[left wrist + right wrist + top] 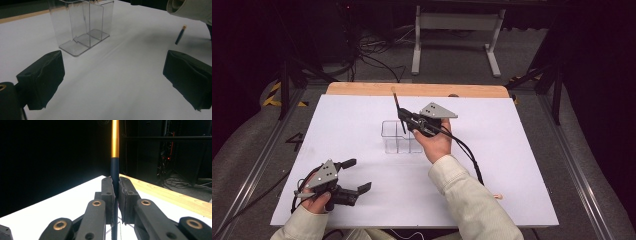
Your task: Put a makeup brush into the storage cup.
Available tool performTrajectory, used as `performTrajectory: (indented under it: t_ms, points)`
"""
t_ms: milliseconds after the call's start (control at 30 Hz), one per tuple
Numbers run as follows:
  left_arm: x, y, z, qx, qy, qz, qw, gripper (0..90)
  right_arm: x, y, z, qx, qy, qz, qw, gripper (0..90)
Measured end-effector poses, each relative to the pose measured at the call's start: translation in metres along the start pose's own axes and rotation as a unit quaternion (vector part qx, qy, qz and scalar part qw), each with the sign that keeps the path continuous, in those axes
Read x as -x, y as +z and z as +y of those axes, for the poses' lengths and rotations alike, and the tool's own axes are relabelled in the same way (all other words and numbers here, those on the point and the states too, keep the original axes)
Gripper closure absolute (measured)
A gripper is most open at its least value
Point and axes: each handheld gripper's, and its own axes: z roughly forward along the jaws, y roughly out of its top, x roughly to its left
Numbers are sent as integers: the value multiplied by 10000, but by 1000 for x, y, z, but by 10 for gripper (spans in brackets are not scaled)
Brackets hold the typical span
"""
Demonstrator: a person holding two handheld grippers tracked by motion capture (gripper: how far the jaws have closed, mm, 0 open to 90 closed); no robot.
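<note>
High view: my right claw [404, 121] clamps a dark pencil [398, 111] with a gold band upright between its pads, directly above the clear divided holder [392, 142] on the white table [512, 165]; my left claw [357, 176] rests nearer me, jaws spread wide and empty, the holder ahead of it; a second pencil [180, 35] lies beyond its right jaw.
</note>
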Motion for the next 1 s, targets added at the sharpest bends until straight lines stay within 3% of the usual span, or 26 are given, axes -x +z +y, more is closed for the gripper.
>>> performTrajectory:
  t_ms: [633, 1000]
  points:
    - [0, -1, 0, -16, 55, 22, 10000, 40, -3, 3, -20, -371, -43, -48, 9993, 835]
    - [0, -1, 0, -16, 70, 29, 10000, 39, -2, 1, -27, -474, 84, -67, 9988, 835]
